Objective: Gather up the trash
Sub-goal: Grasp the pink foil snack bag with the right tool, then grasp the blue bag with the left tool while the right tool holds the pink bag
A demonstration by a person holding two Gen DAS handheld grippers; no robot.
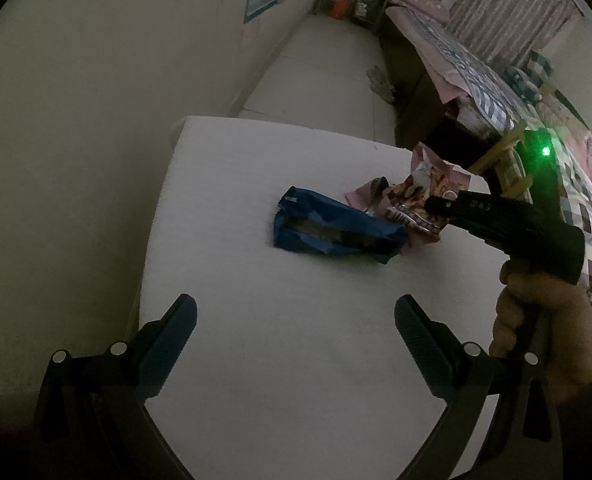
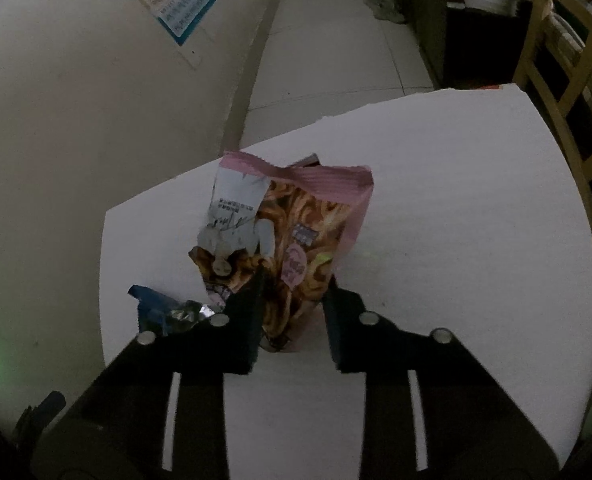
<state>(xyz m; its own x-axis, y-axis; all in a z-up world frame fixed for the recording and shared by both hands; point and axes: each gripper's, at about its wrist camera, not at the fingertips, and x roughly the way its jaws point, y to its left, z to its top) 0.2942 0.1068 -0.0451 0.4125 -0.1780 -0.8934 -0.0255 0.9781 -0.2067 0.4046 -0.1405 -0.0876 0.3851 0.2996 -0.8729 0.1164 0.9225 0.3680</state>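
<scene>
Two empty snack wrappers lie on the white desk (image 1: 256,360): a blue wrapper (image 1: 328,228) flat near the middle, and a pink noodle-print bag (image 2: 292,236) touching the blue wrapper's far right end. Taking the blue wrapper as the landmark, the right gripper (image 2: 296,308) reaches in from its right side, held by a hand (image 1: 544,320). In the right wrist view its jaws are clenched on the lower part of the pink bag, whose crumpled body stands up between them with the torn top edge pointing away from the camera. The left gripper (image 1: 296,320) hangs over bare desk on the near side of the blue wrapper, well apart from it, jaws released and spread wide with nothing between them. Beyond the blue wrapper, past the desk's far edge, pale floor tiles (image 1: 328,72) run along a wall, and a wooden chair (image 2: 568,64) stands by the desk's far right corner.
</scene>
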